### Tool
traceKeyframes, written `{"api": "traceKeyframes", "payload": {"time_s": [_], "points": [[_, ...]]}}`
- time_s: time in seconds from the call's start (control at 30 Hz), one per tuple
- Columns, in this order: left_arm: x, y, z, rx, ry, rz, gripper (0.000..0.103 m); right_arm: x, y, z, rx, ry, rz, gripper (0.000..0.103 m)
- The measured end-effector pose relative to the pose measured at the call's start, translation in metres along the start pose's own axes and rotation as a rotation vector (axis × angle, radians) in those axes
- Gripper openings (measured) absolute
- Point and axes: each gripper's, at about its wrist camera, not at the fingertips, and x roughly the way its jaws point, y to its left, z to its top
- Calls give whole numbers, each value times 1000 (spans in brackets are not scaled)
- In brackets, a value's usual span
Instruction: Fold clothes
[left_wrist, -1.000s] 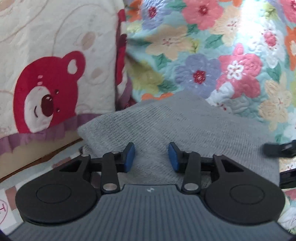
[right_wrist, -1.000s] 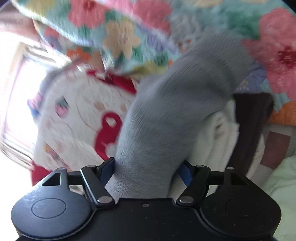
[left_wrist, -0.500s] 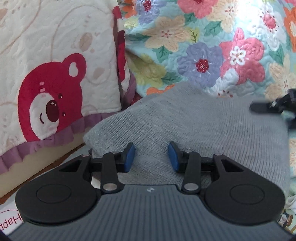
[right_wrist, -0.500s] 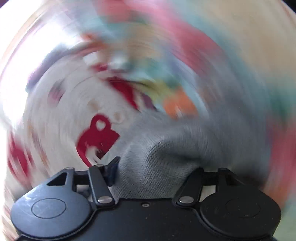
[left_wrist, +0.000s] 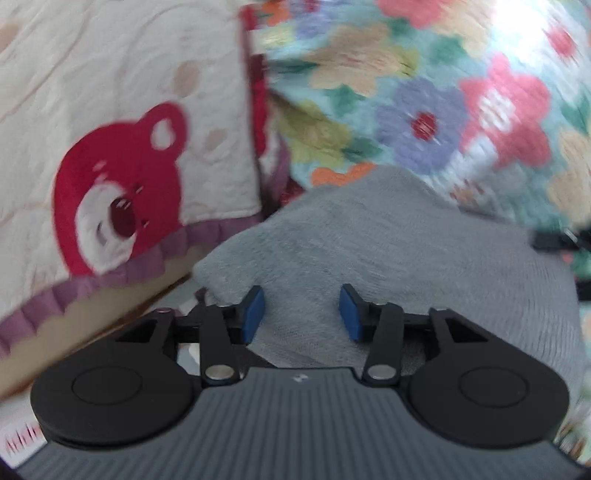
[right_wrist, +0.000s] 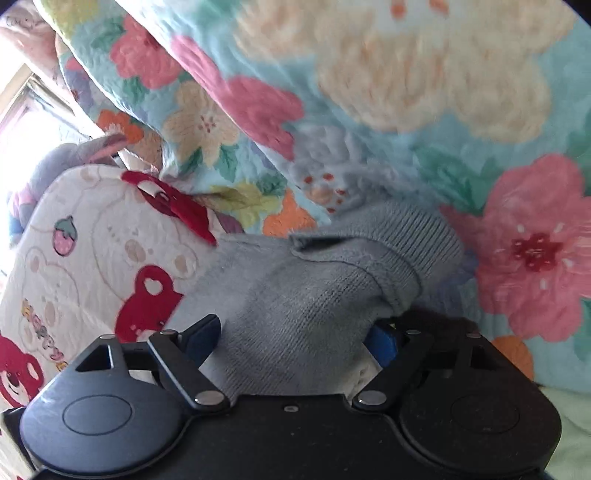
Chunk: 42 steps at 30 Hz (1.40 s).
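Nearest to me, my left gripper (left_wrist: 302, 314) has its jaws opening; the grey sweater (left_wrist: 388, 266) lies under and between the blue pads (left_wrist: 253, 314), but I see no pinch, the pads standing clear of the knit. My right gripper (right_wrist: 291, 338) is likewise opening, spread about as wide as it goes, with a thick fold of the sweater bulging up between its fingers; the pads do not appear to press it, so I judge the cloth released or being released.

The sweater itself sits as a compact grey bundle on the bed, its ribbed cuff (right_wrist: 417, 236) turned over on top at the far right end. Under its right end a strip of white cloth (right_wrist: 364, 371) and a dark garment (right_wrist: 436, 325) show, so it may rest on a stack; I cannot confirm this.

Beyond it, the bear pillow (left_wrist: 122, 155) stands to the left and the flowered quilt (left_wrist: 424, 96) rises behind.

Assessment: the folding of this piece looks essentially done. What remains, in my judgement, is to withdraw both tools, perhaps tidy the cuff, and take up any further garments, none of which are visible loose here.
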Motion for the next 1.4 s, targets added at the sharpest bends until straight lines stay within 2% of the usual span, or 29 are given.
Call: {"api": "traceKeyframes", "payload": {"time_s": [0.03, 0.13, 0.27, 0.33, 0.4, 0.53, 0.67, 0.77, 0.87, 0.93, 0.97, 1.07, 1.13, 1.27, 1.4], "points": [[-2, 7, 2, -36, -10, 11, 53, -8, 6, -3, -26, -7, -18, 86], [-3, 30, 6, -111, -48, 57, 53, -29, 31, -15, -221, -57, -55, 82], [-2, 54, 4, -231, -35, 44, 53, -44, 68, -43, -486, -131, -94, 81], [-6, 54, 1, -234, -29, 49, 57, -48, 80, -56, -580, -161, -81, 73], [-9, 50, -4, -225, -1, 55, 64, -52, 87, -64, -640, -154, -36, 67], [-12, 39, -23, -204, 83, 31, 67, -47, 104, -85, -774, -101, 43, 67], [-19, 26, -60, -162, 149, 59, 67, -55, 108, -100, -768, -85, 57, 69], [-35, 26, -89, -213, 213, 57, 68, -63, 102, -115, -762, -22, 70, 71], [-67, 27, -109, -264, 242, 19, 77, -68, 85, -131, -708, 77, 120, 70], [-93, 27, -120, -289, 249, 4, 84, -87, 72, -139, -607, 72, 187, 70], [-108, 26, -123, -282, 246, 22, 87, -101, 70, -143, -581, 59, 209, 70], [-149, 17, -128, -216, 247, 106, 92, -138, 72, -157, -573, -4, 195, 73], [-176, 7, -129, -176, 228, 138, 96, -157, 76, -163, -559, -31, 156, 73], [-220, -22, -136, -116, 202, 153, 103, -189, 84, -173, -545, -56, 58, 73], [-241, -48, -147, -91, 283, 126, 103, -217, 87, -183, -549, -61, -4, 74]]}}
